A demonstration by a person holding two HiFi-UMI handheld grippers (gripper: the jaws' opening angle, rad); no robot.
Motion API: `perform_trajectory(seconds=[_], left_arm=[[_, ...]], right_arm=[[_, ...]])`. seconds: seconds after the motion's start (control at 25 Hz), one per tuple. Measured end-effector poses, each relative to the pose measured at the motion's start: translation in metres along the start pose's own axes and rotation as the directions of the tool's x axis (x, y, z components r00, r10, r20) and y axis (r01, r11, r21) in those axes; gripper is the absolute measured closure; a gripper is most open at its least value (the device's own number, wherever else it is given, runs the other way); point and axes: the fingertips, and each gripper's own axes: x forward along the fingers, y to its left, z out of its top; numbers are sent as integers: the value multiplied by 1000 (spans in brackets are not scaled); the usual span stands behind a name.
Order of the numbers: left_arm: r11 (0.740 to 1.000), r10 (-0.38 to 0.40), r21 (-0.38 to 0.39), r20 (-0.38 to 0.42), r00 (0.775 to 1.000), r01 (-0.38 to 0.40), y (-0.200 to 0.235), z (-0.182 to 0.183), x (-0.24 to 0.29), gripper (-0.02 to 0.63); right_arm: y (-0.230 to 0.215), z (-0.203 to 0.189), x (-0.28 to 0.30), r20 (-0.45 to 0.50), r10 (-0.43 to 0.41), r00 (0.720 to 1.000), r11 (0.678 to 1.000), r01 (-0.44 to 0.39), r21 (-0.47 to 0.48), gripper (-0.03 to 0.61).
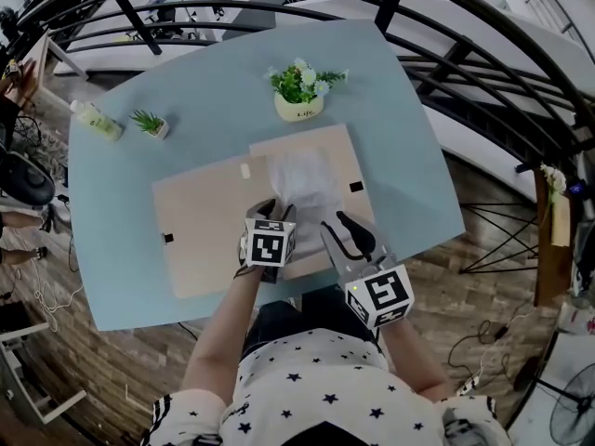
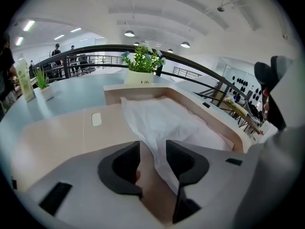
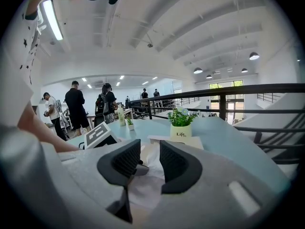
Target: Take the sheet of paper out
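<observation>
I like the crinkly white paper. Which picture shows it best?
The left gripper view: the white paper fills the middle, close up, with every crinkle clear. The head view shows it small, from above. The right gripper view shows only a strip between its jaws.

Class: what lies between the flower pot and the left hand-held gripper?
The crumpled white sheet of paper, lying in the open beige box. The head view shows it stretching from near the flower pot to the left hand-held gripper.
</observation>
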Motion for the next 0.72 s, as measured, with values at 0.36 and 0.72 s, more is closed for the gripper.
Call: perform_trajectory(seconds=[0.36,0.72], left_arm=[[993,94,74,-52,994,-90,6,-1,8,552],[990,116,88,-48,992,-112,8,-5,3,611]], right_arm=[[-8,0,-5,6,-19,1000,1000,19,4,463],[-3,4,-8,14,-17,1000,1000,17,-6,463]])
